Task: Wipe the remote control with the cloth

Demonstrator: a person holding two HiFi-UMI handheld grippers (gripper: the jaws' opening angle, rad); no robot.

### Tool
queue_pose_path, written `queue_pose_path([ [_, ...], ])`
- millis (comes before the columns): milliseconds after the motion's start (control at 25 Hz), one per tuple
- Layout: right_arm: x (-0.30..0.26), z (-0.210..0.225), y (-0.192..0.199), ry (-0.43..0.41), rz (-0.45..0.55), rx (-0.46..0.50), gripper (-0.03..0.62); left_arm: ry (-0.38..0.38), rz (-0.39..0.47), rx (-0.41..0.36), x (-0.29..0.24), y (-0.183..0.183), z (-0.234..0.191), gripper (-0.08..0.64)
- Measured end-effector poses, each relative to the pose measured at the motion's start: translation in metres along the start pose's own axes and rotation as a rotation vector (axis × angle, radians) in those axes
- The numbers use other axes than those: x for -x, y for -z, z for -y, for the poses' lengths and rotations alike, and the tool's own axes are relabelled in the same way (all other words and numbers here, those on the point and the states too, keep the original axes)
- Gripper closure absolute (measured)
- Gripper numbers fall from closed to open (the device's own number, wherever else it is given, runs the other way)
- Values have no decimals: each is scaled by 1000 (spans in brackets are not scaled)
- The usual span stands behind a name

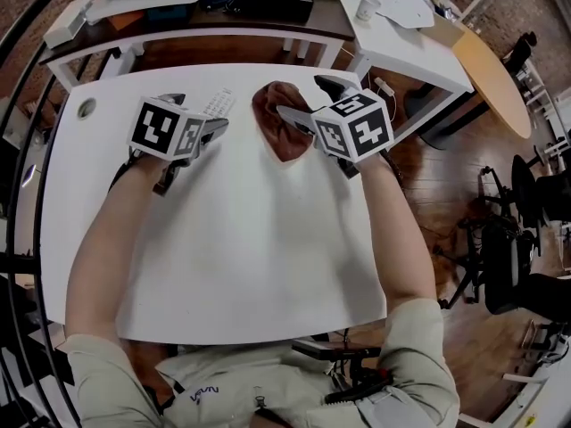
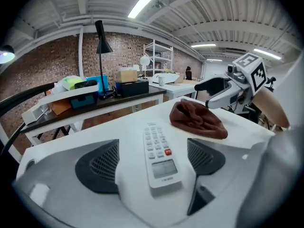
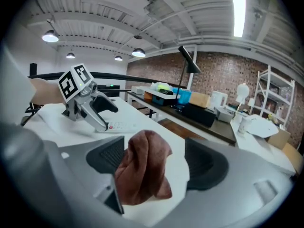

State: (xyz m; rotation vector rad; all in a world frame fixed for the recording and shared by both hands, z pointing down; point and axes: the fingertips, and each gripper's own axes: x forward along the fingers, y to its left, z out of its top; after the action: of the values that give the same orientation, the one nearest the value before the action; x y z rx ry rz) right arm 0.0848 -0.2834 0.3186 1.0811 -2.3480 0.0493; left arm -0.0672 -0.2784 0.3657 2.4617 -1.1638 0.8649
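Observation:
A white remote control [image 1: 217, 105] lies on the white table [image 1: 223, 266], keys up. A crumpled brown cloth [image 1: 281, 132] rests just to its right. My left gripper [image 1: 198, 112] is low over the table and open. In the left gripper view the remote [image 2: 159, 153] lies lengthwise between the wide jaws, clear of both pads. My right gripper [image 1: 308, 101] is open too. In the right gripper view the cloth [image 3: 142, 172] sits on the table between its jaws, close to the left pad [image 3: 107, 160] and not squeezed. The left gripper [image 3: 90, 108] shows beyond it.
A dark desk [image 1: 205, 20] with boxes and a lamp stands behind the table. A second white table [image 1: 401, 43] with a cup stands at the back right. Office chairs [image 1: 513, 257] stand on the wooden floor at right. A cable hole [image 1: 86, 108] is near the table's left edge.

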Motion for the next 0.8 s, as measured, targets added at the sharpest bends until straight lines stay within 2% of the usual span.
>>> queue_pose_path([
  [320,-6,-5,21,-41,-68,-20,204,24,-105,44,-21,27,0,123],
  [600,-7,-9,39,-77,-117,-45,204,5,-110,84,-24,26,-3,114],
  [720,-9,-12,44,-86,-126,-59,204,-16,-102,100,-23,25,-9,159],
  [800,-11,-14,46,-93,-133,-63,204,-31,-96,107,-22,24,-13,223],
])
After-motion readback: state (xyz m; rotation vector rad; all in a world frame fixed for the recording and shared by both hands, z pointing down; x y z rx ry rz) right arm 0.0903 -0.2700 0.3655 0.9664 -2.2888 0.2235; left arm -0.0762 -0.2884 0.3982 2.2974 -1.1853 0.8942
